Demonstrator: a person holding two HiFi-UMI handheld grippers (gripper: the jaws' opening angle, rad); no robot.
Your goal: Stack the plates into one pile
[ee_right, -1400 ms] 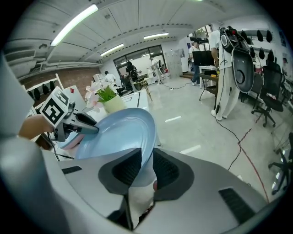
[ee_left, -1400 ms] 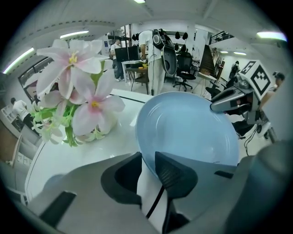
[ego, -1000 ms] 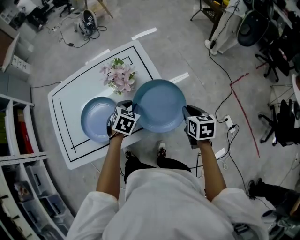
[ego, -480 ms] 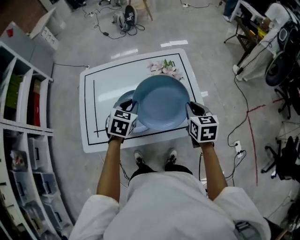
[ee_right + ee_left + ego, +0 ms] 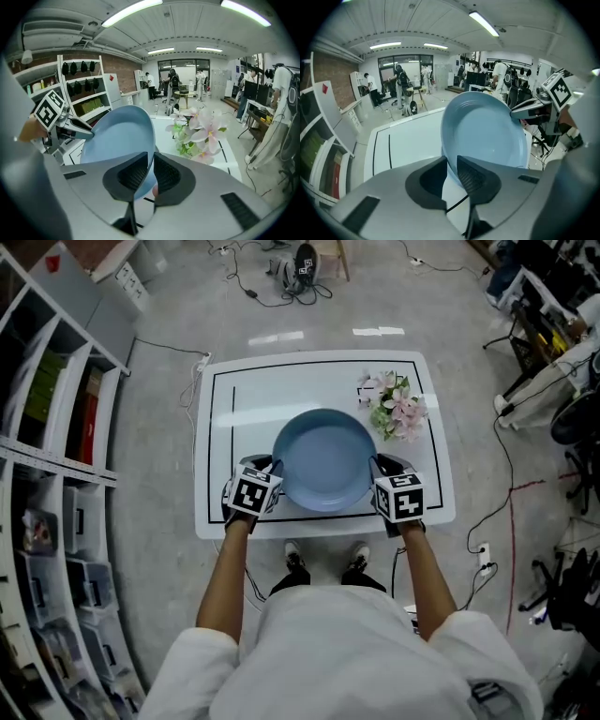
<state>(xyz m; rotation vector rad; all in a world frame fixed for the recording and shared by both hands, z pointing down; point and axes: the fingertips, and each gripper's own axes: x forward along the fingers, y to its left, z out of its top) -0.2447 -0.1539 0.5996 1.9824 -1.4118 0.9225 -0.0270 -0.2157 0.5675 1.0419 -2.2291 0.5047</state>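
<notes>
A large light-blue plate (image 5: 323, 460) hangs level over the near half of the white table (image 5: 253, 395), held by its rim from both sides. My left gripper (image 5: 272, 467) has the left rim between its jaws (image 5: 451, 166), which are easing open slightly while the pads still touch the rim. Opposite it, my right gripper (image 5: 378, 465) is shut on the right rim (image 5: 151, 171). The plate (image 5: 487, 133) tilts up in the left gripper view, and it (image 5: 119, 136) fills the middle of the right gripper view. No second plate shows now.
A bunch of pink flowers (image 5: 398, 407) lies on the table's far right corner, close to the plate's right side. A black line frames the tabletop. Shelving (image 5: 47, 427) stands to the left, and cables and chairs are on the floor around.
Both grippers carried the big plate leftward over the smaller blue plate, which it now covers entirely. The head view swung, so the table now lies square ahead.
</notes>
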